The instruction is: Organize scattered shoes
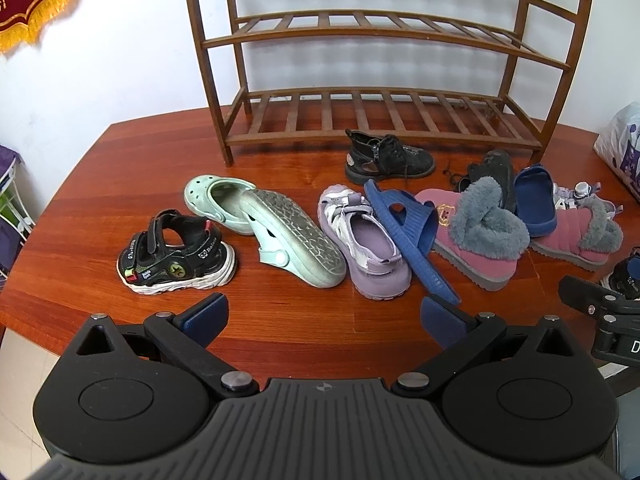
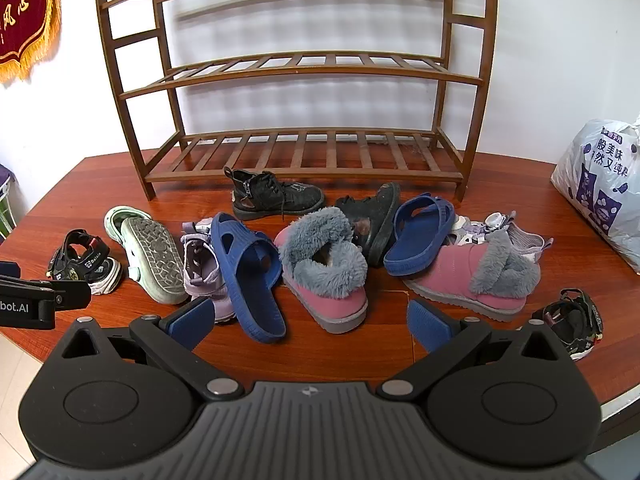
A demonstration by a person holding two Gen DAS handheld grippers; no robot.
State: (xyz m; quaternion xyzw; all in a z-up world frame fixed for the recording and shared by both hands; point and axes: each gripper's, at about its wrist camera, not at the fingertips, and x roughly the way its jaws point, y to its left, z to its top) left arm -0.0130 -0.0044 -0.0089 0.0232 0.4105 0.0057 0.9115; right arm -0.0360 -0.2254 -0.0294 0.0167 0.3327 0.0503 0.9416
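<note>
the shoes point(image 2: 320, 256) lie jumbled on the table point(image 1: 100, 184), all just far of both grippers, near the bare rack point(image 2: 304, 156). left gripper point(image 1: 324, 314) and right gripper point(image 2: 308, 320) are spread, holding nothing. the black sandal point(image 1: 176, 254) sits nearest the left one, its long axis running left-right.

At the far left I note a dark red banner point(image 2: 24, 12) with gold fringe hanging on the white wall point(image 2: 560, 40). A printed white plastic bag point(image 2: 604, 188) sits at my right on the reddish wooden table point(image 1: 100, 184).
</note>
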